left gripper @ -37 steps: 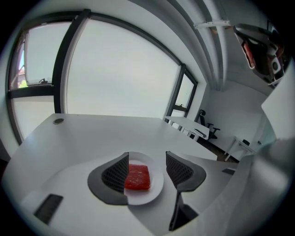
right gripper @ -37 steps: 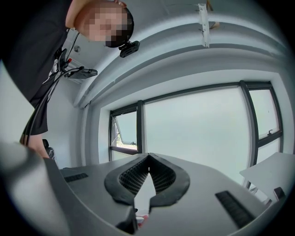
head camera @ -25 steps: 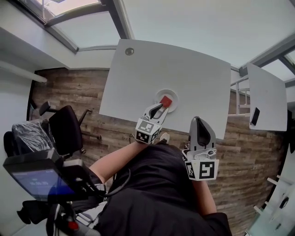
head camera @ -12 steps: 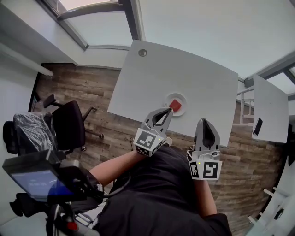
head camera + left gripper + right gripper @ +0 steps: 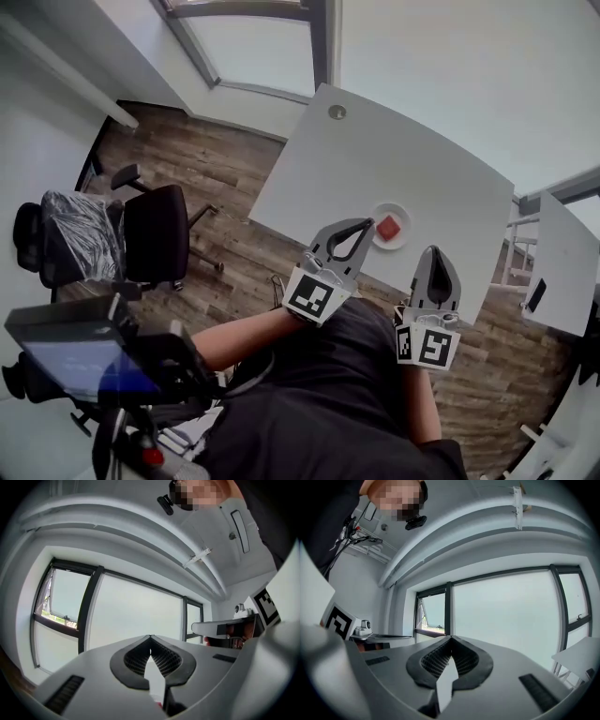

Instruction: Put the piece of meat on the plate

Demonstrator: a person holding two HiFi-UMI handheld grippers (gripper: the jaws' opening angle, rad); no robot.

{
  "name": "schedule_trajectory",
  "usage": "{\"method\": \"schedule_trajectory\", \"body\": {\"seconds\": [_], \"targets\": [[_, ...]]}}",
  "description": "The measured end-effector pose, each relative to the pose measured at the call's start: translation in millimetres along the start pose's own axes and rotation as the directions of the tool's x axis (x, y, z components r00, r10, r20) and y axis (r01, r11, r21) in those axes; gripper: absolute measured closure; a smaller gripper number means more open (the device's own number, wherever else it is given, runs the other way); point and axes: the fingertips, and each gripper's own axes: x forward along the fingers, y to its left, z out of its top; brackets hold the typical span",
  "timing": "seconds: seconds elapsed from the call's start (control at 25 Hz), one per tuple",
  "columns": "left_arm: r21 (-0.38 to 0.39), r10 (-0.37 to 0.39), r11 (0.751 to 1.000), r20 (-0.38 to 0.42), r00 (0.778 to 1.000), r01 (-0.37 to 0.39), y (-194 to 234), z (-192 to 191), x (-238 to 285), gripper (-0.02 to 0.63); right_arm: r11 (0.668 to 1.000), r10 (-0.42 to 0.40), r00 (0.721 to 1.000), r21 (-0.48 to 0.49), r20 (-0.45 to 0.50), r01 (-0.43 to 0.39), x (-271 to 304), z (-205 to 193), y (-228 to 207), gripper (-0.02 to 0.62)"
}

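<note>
a: so where is the piece of meat (image 5: 389,226) lying right now?
b: it is sitting on the small white plate (image 5: 397,243), which is resting on the white table (image 5: 394,150) near its front edge. the job is looking done.
a: and the tongs?
b: the left gripper (image 5: 367,226) is holding its jaws pressed together on nothing; the right gripper (image 5: 437,253) is doing the same.
a: what is threatening to go wrong, then?
b: from the head view, the left gripper is showing just beside the plate. a careless swing could be clipping the rim, nudging plate and meat toward the edge.
</note>
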Motion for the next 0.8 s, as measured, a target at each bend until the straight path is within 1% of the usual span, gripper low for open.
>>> {"method": "schedule_trajectory", "body": {"seconds": [0.08, 0.16, 0.24, 0.36, 0.48, 0.6, 0.8], "targets": [[0.035, 0.023, 0.999, -0.026, 0.999, -0.022, 10.1, -0.3, -0.5, 0.598, 1.0, 0.008, 1.0, -0.011, 0.009, -0.008, 7.9, -0.7, 1.7, 0.591], [0.026, 0.058, 0.998, -0.043, 0.997, -0.057, 22.8, -9.3, -2.1, 0.598, 1.0, 0.022, 0.999, -0.012, 0.025, -0.022, 15.3, 2.0, 3.1, 0.591], [0.019, 0.081, 0.997, -0.036, 0.996, -0.08, 30.9, -11.8, -6.7, 0.598, 0.999, 0.038, 0.998, -0.013, 0.04, -0.038, 18.2, 8.0, 8.9, 0.591], [0.02, 0.091, 0.996, -0.001, 0.996, -0.091, 33.9, -5.4, -11.1, 0.598, 0.997, 0.07, 0.996, -0.024, 0.049, -0.069, 20.3, 14.1, 19.6, 0.591], [0.021, 0.092, 0.996, 0.01, 0.996, -0.092, 32.0, 0.0, -12.2, 0.598, 0.995, 0.094, 0.995, -0.035, 0.044, -0.093, 21.3, 13.7, 23.9, 0.591], [0.039, 0.073, 0.997, -0.004, 0.997, -0.073, 26.3, 3.3, -10.9, 0.598, 0.994, 0.102, 0.993, -0.034, 0.055, -0.101, 22.4, 15.3, 24.8, 0.591], [0.057, 0.043, 0.998, -0.025, 0.999, -0.042, 16.1, -0.4, -6.1, 0.598, 0.996, 0.088, 0.995, -0.026, 0.051, -0.087, 16.5, 10.2, 20.7, 0.591]]}}
